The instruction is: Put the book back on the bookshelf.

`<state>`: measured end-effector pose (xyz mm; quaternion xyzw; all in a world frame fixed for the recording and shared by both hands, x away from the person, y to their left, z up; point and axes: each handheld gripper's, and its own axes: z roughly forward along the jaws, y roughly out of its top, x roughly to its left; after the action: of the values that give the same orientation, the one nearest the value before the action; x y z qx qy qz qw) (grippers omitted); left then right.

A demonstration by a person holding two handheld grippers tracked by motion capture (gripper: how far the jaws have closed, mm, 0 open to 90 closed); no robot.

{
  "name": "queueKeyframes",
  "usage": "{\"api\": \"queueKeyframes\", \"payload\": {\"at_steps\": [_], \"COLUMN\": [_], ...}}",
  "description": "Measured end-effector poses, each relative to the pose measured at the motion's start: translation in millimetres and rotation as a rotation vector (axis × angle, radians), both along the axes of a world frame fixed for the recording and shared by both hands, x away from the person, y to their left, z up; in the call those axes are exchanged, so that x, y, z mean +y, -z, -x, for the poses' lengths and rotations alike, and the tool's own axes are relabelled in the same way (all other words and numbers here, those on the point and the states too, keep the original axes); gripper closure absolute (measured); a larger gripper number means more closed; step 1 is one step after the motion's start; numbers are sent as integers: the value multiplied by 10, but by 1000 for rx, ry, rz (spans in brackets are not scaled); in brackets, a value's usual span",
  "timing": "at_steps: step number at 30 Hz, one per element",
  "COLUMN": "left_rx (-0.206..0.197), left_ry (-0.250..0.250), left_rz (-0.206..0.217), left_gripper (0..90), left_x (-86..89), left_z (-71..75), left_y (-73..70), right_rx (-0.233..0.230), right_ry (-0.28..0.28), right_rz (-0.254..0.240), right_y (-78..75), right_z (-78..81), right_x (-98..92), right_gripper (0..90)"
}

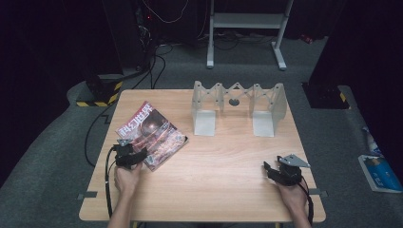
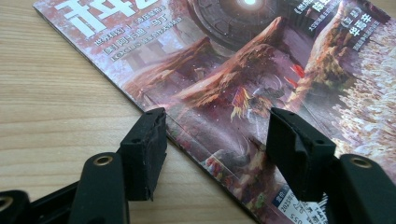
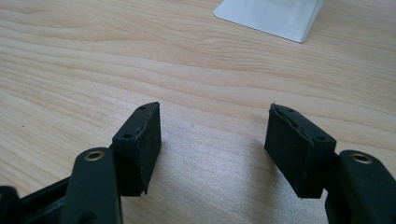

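Magazine [image 1: 151, 135] lies flat at the left of the tabletop [image 1: 214, 166], skewed, its near corner toward the person. Glossy cover, red-brown artwork, large white characters; thin, with a straight bound edge.

Left tool [image 2: 212, 135] sits low at that near corner, jaws apart with the bound edge [image 2: 187, 144] running between them, pads clear of it: unclenched, gripping nothing. The low, flat approach looks meant to get a jaw under the edge, since a thin flat thing offers no other purchase. Pads are black, matte, blocky, a little chipped.

Right tool [image 1: 269, 168] rests at the near right, well apart from the magazine, jaws wide over bare wood, empty; probably waiting.

Beyond, a pale folding rack [image 1: 237, 107] stands upright at the far middle: two flat end plates joined by a scissor lattice. Tabletop is light wood grain.
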<state>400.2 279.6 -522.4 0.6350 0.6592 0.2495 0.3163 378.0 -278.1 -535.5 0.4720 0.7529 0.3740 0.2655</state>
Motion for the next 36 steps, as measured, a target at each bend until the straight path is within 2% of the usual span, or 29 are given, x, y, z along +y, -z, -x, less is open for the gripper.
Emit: {"api": "queueKeyframes", "payload": {"at_steps": [17, 24, 36], "left_rx": [9, -4, -19], "left_ry": [58, 64, 75], "left_rz": [-4, 7, -6], "left_gripper": [415, 426, 442], "left_x": [-144, -205, -317], "left_z": [184, 287, 428], "left_y": [-16, -3, 4], "right_rx": [-2, -2, -1], "right_ry": [-4, -5, -5], "right_rz": [2, 4, 3], "right_y": [0, 0, 0], "right_z": [3, 3, 10], "right_x": [1, 0, 2], "right_gripper": [359, 358, 359]}}
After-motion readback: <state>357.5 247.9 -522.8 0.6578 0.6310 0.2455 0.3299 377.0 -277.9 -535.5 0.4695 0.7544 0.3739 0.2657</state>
